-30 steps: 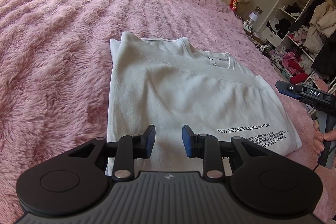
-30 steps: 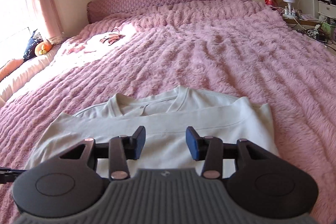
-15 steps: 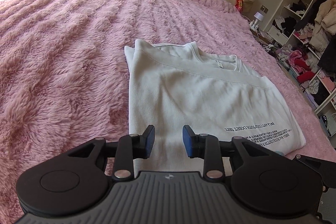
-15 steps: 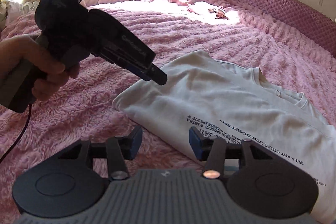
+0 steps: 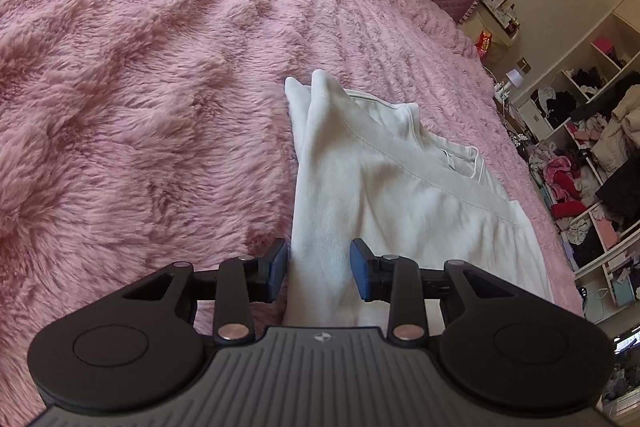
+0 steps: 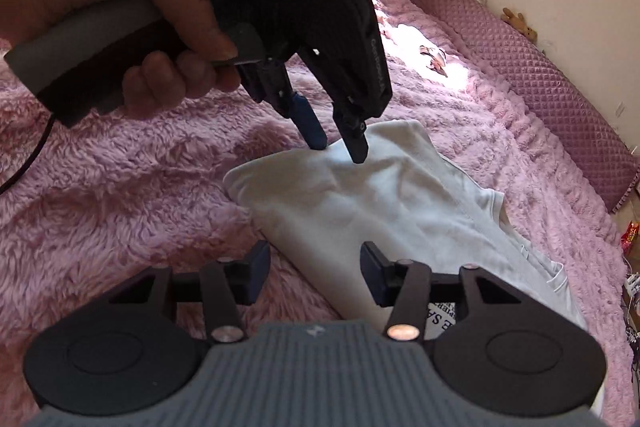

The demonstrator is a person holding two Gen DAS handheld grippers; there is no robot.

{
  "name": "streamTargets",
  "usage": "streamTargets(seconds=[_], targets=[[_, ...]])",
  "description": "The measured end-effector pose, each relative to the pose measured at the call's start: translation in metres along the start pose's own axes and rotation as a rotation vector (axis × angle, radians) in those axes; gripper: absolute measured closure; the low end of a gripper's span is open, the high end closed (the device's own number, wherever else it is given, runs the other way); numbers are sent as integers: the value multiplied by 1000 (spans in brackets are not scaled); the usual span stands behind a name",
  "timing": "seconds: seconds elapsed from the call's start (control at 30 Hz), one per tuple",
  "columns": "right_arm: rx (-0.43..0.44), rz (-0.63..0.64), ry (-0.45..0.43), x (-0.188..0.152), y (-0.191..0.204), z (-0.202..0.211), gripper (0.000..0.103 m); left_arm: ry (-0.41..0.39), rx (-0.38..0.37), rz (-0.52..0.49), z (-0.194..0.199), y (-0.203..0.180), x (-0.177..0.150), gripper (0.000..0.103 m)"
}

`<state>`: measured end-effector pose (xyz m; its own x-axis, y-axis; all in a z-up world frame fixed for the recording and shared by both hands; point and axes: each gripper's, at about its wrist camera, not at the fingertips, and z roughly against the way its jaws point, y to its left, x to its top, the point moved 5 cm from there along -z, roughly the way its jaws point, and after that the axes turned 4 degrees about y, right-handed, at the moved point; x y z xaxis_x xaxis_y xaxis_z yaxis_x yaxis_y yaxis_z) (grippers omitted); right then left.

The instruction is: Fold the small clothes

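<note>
Pink plush bed (image 5: 140, 107). Left wrist view: white shirt (image 5: 400, 195), half a second ago lying flat, now ridges at centre between left tool (image 5: 319, 269), whose jaws are opening. Right wrist view: right tool (image 6: 315, 273) spread over the near hem, gripping nothing; next fold pending.

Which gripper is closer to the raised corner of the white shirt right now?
Left. The left gripper straddles the raised corner of the white shirt, jaws opening. The right gripper is open over the shirt's near edge, farther back.

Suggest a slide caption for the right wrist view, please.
Left gripper straddles a raised ridge of the white shirt on the pink blanket.
</note>
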<state>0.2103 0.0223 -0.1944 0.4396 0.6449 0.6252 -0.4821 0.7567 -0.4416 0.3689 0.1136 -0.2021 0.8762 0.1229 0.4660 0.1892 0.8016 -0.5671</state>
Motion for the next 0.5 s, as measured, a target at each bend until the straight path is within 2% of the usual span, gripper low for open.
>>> streamTargets(seconds=[0.13, 0.2, 0.47, 0.5], targets=[[-42, 102, -14, 5, 15, -9, 57, 12, -28, 55, -15, 9, 11, 64], [-54, 144, -26, 8, 21, -13, 57, 14, -37, 69, -22, 11, 17, 61], [-59, 172, -54, 25, 24, -30, 56, 5, -81, 147, -54, 18, 50, 58], [-62, 174, -57, 26, 23, -32, 48, 5, -87, 165, -60, 19, 56, 58]])
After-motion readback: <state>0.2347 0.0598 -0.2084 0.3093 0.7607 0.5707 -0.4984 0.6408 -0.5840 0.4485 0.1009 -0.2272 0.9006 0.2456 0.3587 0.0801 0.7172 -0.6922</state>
